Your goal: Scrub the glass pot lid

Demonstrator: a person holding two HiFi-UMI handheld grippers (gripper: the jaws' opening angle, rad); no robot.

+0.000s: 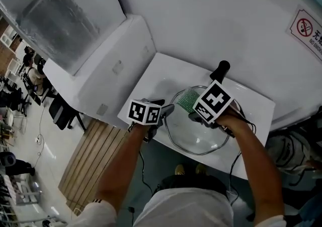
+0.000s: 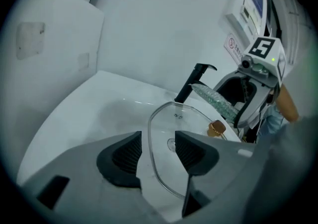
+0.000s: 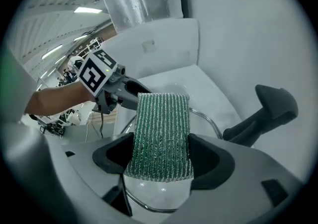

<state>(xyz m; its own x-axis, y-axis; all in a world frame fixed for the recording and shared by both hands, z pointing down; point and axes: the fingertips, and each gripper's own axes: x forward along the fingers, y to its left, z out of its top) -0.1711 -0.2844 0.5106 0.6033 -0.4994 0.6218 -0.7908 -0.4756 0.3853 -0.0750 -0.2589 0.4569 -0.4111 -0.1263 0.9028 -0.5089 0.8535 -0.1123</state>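
The glass pot lid (image 1: 201, 139) lies in the white sink (image 1: 166, 72), its brown knob (image 2: 216, 127) showing in the left gripper view. My left gripper (image 1: 166, 114) (image 2: 158, 142) is at the lid's left edge. Its jaws stand open, with the lid's rim (image 2: 151, 154) running between the pads and a gap on both sides. My right gripper (image 1: 197, 115) (image 3: 161, 154) hovers over the far part of the lid (image 3: 155, 194), shut on a green scrub pad (image 3: 163, 131) (image 1: 187, 98) that sticks out forward from the jaws.
A black tap (image 1: 220, 71) (image 3: 266, 113) stands at the sink's back edge, just beyond the right gripper. White walls close in behind and to the left. A no-smoking sign (image 1: 307, 28) hangs at the upper right. A wooden slatted floor (image 1: 90, 163) lies below left.
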